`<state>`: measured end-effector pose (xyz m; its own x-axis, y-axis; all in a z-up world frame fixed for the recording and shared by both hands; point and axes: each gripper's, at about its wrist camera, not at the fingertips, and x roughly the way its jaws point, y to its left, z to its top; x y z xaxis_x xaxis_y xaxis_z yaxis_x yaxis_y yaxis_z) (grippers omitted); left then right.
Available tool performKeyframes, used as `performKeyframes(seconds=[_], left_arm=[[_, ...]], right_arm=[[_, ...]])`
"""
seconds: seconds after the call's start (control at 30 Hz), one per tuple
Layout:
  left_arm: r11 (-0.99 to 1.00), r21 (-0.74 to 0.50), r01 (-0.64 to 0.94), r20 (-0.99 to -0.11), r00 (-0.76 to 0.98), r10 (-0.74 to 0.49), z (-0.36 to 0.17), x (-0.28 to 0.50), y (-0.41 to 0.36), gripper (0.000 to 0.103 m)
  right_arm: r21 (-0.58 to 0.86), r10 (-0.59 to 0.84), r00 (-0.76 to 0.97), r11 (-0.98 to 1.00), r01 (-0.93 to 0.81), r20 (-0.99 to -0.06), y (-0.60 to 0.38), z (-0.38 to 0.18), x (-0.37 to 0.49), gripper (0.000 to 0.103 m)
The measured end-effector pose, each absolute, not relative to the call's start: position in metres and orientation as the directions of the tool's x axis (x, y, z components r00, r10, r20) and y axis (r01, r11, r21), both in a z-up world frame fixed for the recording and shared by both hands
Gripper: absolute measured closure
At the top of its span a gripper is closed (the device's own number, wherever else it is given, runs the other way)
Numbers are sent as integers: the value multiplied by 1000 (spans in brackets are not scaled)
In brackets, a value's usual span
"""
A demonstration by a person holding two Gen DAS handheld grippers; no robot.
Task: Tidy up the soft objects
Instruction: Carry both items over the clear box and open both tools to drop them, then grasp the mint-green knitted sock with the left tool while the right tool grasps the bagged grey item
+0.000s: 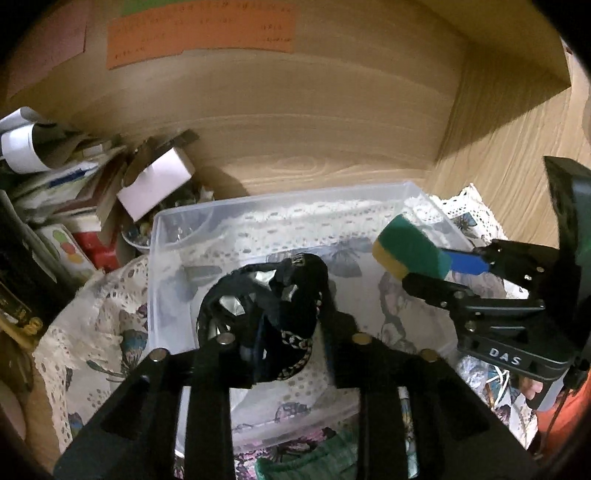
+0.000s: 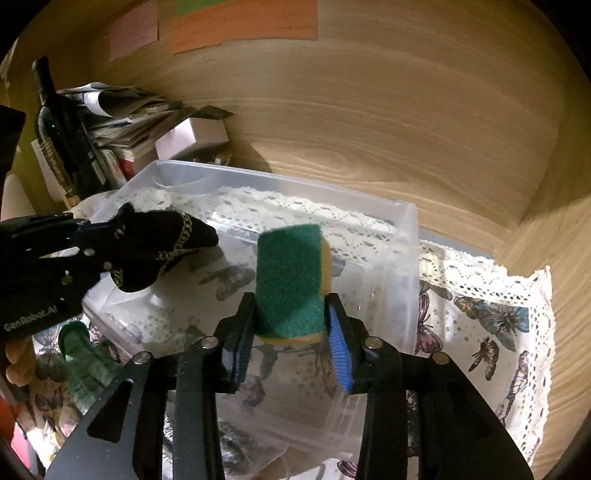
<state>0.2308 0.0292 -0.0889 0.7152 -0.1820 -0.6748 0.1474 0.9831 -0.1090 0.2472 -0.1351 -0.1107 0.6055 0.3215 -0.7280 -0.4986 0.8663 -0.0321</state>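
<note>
Both claws poised over clear bin (image 2: 402, 236) on bench, ready to drop.

Right claw (image 2: 291, 343) partly open, pads flanking green-yellow sponge (image 2: 290, 280).

Left claw (image 1: 280, 343) partly open around black knitted cloth (image 1: 291, 295), dangling inside bin.

Pale wood-grain back panel (image 1: 295, 122) with orange paper note (image 1: 201, 35) and pink note (image 2: 133, 31) stuck high up. Wooden side wall (image 1: 491, 122) at right. Dim, warm light; shadowed corners.
</note>
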Motion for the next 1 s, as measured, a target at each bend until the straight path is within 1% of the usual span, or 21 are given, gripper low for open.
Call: performKeyframes(seconds=[0.03,0.07,0.1,0.2,0.27,0.33,0.4,0.47,0.53,0.63,0.73,0.83,1.0], left_arm=[[983,-113,144,-679,711,-182,-89,232,31,55],[983,-120,142,-679,710,-186,-89,232,31,50],[983,-126,135,-676,713,-184,-88,232,31,43],[986,-128,108,-658,734,-166,-82,227,30,40],[987,-125,104,-646,747,-160,-74,221,31,36],[989,-113,98,-625,767,-148,-66,213,32,27],[991,-101,93,-601,788,-135,-57,202,33,23],[991,-98,94,-581,803,-134,-47,191,34,18],[991,-97,93,-566,813,-132,-40,180,34,10],[992,-93,88,-542,831,-125,-30,163,37,6],[993,-82,83,-538,835,-115,-29,149,37,4],[995,-63,76,-549,830,-98,-36,139,37,3],[998,-18,58,-579,813,-58,-56,124,35,2]], right_arm=[[-39,320,614,867,-497,-721,-135,-110,246,51],[-43,321,628,869,-493,-709,-136,-107,244,45],[-46,325,643,870,-490,-694,-138,-103,241,37],[-58,333,671,870,-489,-662,-139,-92,234,36],[-67,335,691,872,-485,-641,-140,-83,228,34],[-74,340,713,874,-480,-614,-144,-73,219,31],[-68,354,728,875,-479,-587,-149,-62,209,30],[-56,370,742,876,-479,-559,-153,-53,198,26],[-49,380,753,877,-478,-537,-157,-47,189,22],[-47,390,768,878,-477,-508,-163,-39,174,22],[-42,396,773,878,-477,-496,-166,-38,162,21],[-26,403,764,877,-481,-504,-169,-43,153,21],[11,407,731,877,-480,-548,-170,-63,147,21]])
